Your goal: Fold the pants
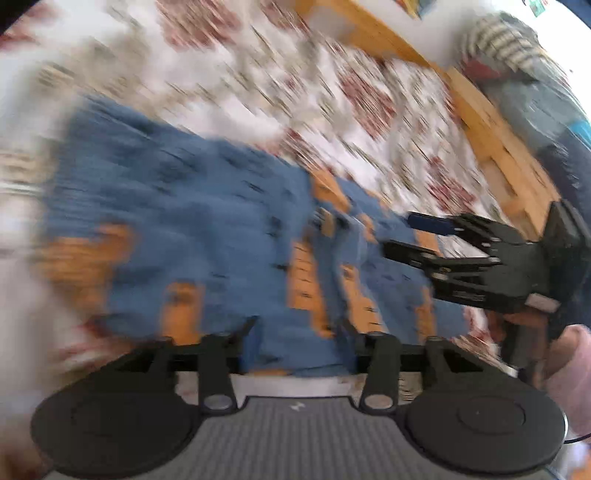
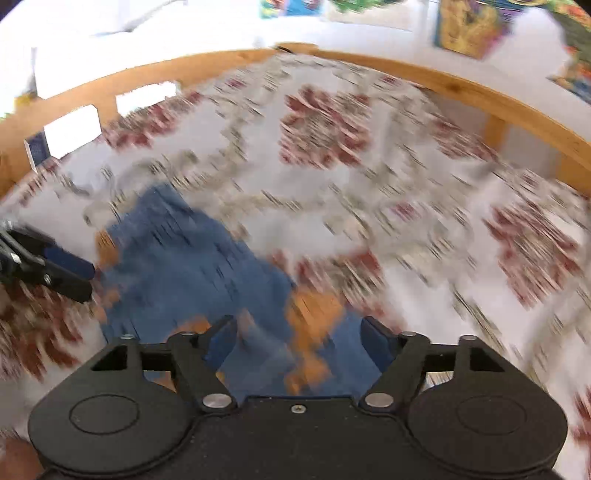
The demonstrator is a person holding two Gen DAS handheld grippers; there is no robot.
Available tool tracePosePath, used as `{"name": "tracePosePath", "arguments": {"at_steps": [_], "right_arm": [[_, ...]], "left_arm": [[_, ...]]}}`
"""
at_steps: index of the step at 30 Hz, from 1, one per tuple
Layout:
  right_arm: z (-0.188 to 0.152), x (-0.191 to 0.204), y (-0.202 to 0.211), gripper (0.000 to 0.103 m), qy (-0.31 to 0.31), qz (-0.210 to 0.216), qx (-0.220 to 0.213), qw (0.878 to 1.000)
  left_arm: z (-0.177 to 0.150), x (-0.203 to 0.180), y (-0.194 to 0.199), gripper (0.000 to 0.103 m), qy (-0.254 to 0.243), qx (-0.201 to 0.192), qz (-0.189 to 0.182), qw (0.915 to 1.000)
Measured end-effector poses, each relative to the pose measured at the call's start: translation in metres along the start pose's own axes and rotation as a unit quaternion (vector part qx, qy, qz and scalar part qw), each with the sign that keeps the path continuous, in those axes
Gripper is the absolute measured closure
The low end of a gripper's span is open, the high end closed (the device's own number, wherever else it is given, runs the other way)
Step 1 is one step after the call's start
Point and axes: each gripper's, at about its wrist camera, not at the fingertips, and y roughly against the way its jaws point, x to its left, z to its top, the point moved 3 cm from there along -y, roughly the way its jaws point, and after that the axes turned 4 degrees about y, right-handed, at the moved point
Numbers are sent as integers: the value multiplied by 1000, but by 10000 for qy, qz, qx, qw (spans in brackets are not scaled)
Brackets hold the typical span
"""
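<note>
Blue pants with orange patches [image 1: 192,221] lie on a bed with a white and red flowered cover [image 1: 258,85]. Both views are motion-blurred. My left gripper [image 1: 299,332] hovers over the near edge of the pants with its fingers spread wide and nothing between them. My right gripper [image 1: 402,236] shows at the right of the left wrist view, fingers apart over the right side of the pants. In the right wrist view the right gripper [image 2: 295,332] is open above the pants [image 2: 192,273], and the left gripper [image 2: 86,282] enters from the left edge.
A wooden bed rail [image 2: 461,88] runs along the far side of the bed, with a white wall and colourful pictures [image 2: 469,26] behind. A pile of clothes [image 1: 524,66] sits at the far right of the left wrist view.
</note>
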Motion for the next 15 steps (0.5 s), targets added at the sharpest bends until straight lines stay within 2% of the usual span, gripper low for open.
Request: {"name": "tracePosePath", "arguments": {"at_steps": [2, 3, 4, 6, 8, 10, 11, 13, 15], "right_arm": [[29, 1, -19, 24, 11, 515, -94, 9986], [43, 2, -30, 24, 30, 713, -117, 9974], [57, 6, -41, 24, 88, 879, -133, 9960], [82, 17, -62, 24, 252, 1232, -145, 9920], [99, 34, -79, 24, 474, 1723, -69, 9839], [107, 51, -94, 25, 763, 1996, 74, 9769], [109, 59, -102, 25, 933, 2036, 160, 9745], [109, 68, -116, 29, 1135, 2053, 311, 9716], [106, 70, -125, 37, 1123, 2071, 361, 9712]], "left_arm": [[-8, 5, 28, 38, 137, -587, 368, 9975], [-12, 12, 41, 30, 345, -894, 651, 9933], [-14, 18, 46, 30, 507, -1050, 841, 9896], [-16, 31, 50, 38, 803, -1201, 960, 9848], [-14, 41, 51, 39, 1142, -1273, 949, 9807], [-12, 42, 49, 42, 1256, -1326, 957, 9785], [-12, 41, 46, 46, 1221, -1327, 1076, 9777], [-11, 41, 40, 64, 1076, -1280, 1399, 9759], [-8, 39, 34, 73, 1061, -1266, 1617, 9729]]}}
